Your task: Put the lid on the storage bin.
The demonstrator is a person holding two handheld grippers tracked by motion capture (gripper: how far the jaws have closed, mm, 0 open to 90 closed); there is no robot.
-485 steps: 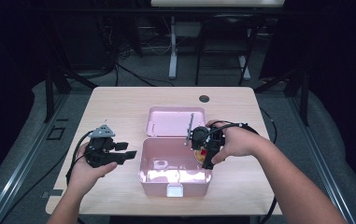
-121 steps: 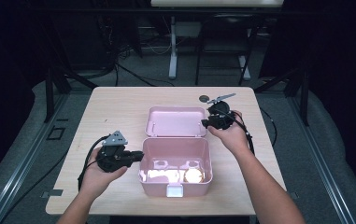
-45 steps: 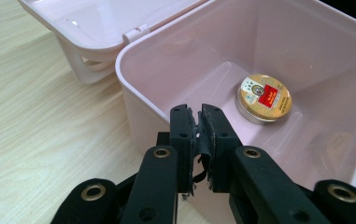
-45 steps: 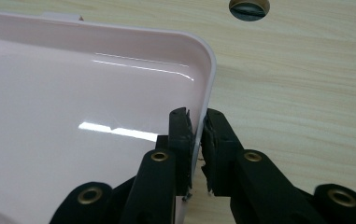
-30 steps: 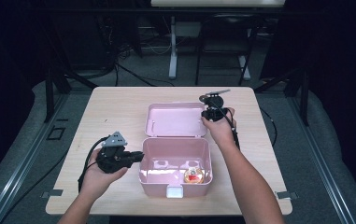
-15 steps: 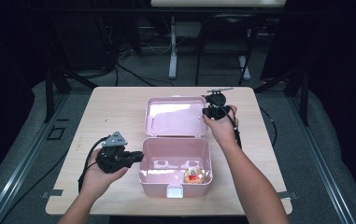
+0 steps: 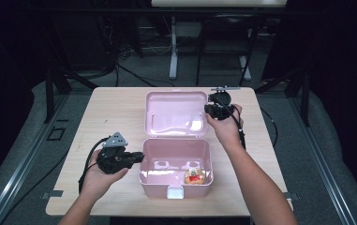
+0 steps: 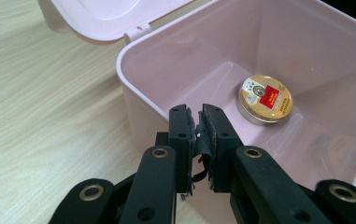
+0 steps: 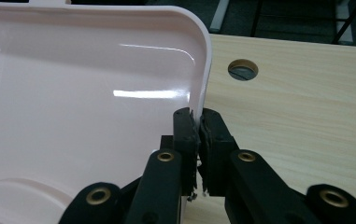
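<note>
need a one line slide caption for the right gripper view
Right gripper clamped on the edge of the pink box's open lid, above a wooden table with a round cable hole.

I read this as a lab recording bay: lone wooden bench (image 7: 120, 112), dark surroundings, cables (image 7: 138, 75) across grey floor (image 7: 26, 122) at 12 o'clock.

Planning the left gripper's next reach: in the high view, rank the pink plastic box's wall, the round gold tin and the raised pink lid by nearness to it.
1. Pink plastic box's wall, right at the left gripper.
2. Round gold tin, inside the box, far side.
3. Raised pink lid, behind the box, pinched by the right gripper.
</note>
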